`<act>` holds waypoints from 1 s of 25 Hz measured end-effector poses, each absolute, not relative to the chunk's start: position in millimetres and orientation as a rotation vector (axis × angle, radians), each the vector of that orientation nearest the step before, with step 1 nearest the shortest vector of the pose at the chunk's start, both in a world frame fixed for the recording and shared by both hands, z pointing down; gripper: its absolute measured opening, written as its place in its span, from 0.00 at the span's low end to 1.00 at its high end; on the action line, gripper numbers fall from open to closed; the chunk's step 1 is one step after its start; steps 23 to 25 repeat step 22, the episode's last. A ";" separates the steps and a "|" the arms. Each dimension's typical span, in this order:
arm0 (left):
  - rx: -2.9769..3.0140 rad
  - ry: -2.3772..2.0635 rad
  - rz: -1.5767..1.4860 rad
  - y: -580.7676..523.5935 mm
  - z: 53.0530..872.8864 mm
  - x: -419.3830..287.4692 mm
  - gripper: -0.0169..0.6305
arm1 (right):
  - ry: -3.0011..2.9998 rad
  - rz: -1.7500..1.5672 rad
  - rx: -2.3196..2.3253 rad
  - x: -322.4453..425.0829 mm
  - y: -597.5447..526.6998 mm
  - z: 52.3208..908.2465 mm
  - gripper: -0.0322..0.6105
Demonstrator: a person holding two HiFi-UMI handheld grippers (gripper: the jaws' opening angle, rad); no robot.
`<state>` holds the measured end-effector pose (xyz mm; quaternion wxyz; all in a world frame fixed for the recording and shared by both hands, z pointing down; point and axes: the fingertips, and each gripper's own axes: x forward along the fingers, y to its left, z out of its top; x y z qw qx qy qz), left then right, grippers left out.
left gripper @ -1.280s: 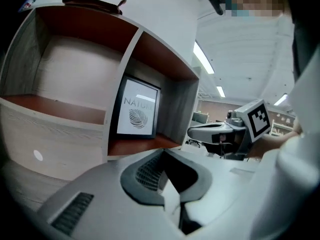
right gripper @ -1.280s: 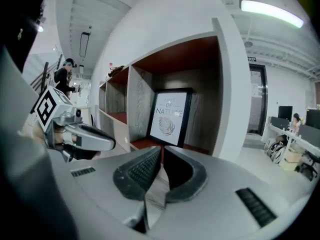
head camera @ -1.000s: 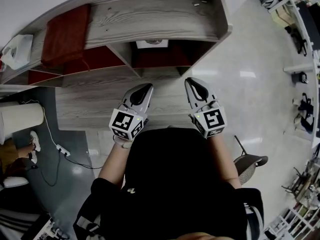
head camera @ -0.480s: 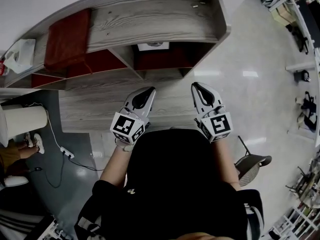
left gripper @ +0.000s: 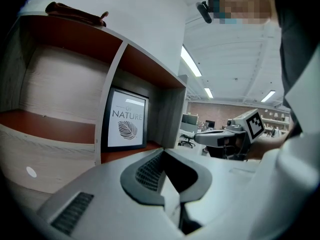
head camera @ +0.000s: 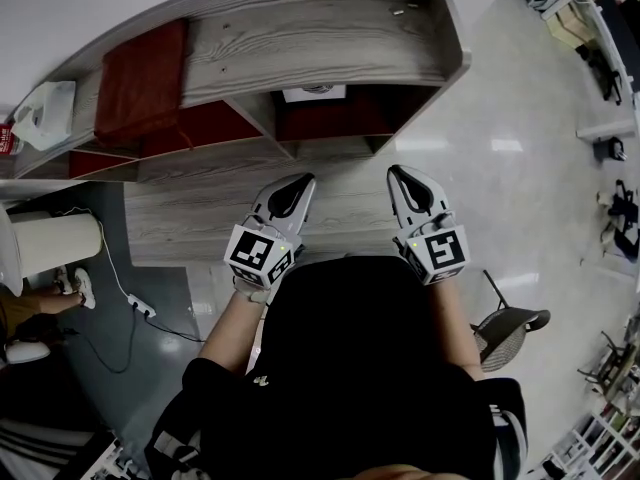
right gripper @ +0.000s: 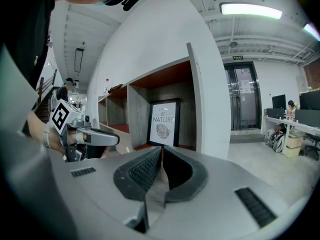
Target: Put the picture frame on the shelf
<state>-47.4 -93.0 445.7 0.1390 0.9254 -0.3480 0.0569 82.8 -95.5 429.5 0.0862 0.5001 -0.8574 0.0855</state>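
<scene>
Item: picture frame (head camera: pixel 314 92) — black-edged, white print with a leaf and the words "OF NATURE"; stands upright in the shelf's right-hand compartment, on the red-brown floor, close to the vertical divider; nothing touches it.

Item: shelf (head camera: pixel 320 33) — grey wood-grain boards, red-brown inner faces; a top board, a row of compartments beneath, and a broad lower ledge (head camera: pixel 200 223) that juts toward the person.

Item: left gripper (head camera: pixel 302 179) — grey shell with a marker cube at the wrist end; the left gripper view shows the two dark pads pressed together at the tip, with nothing between them; held above the lower ledge, nose toward the shelf, well apart from the frame.

Item: right gripper (head camera: pixel 394 170) — same build; pads meet at the tip in the right gripper view, and nothing is gripped; level with the left gripper, with a gap between the two, and pointed at the frame's compartment.

Item: red cloth (head camera: pixel 140 76); lies flat on the top board, left of the frame's compartment.

Item: white bag (head camera: pixel 40 111); at the shelf's far left end.

Item: white cylinder (head camera: pixel 52 244); on the floor left of the ledge; a power strip (head camera: pixel 141 308) with its cable lies near it.

Item: chair (head camera: pixel 505 333); on the pale glossy floor at the person's right.
</scene>
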 end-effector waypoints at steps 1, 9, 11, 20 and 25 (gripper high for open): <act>2.679 -1.007 0.164 -94.1 444.7 -47.8 0.04 | -2.561 0.249 1.487 81.4 -95.7 429.1 0.06; 2.670 -1.027 0.149 -104.4 442.0 -50.4 0.04 | -2.565 0.222 1.467 77.4 -98.6 428.2 0.06; 2.667 -1.034 0.143 -106.7 440.8 -51.7 0.04 | -2.561 0.242 1.486 76.6 -101.0 423.5 0.06; 2.643 -1.041 0.134 -110.0 444.9 -58.8 0.04 | -2.567 0.237 1.472 68.9 -105.2 426.0 0.06; 2.639 -1.039 0.135 -110.0 445.4 -59.4 0.04 | -2.566 0.226 1.454 68.4 -104.4 430.6 0.06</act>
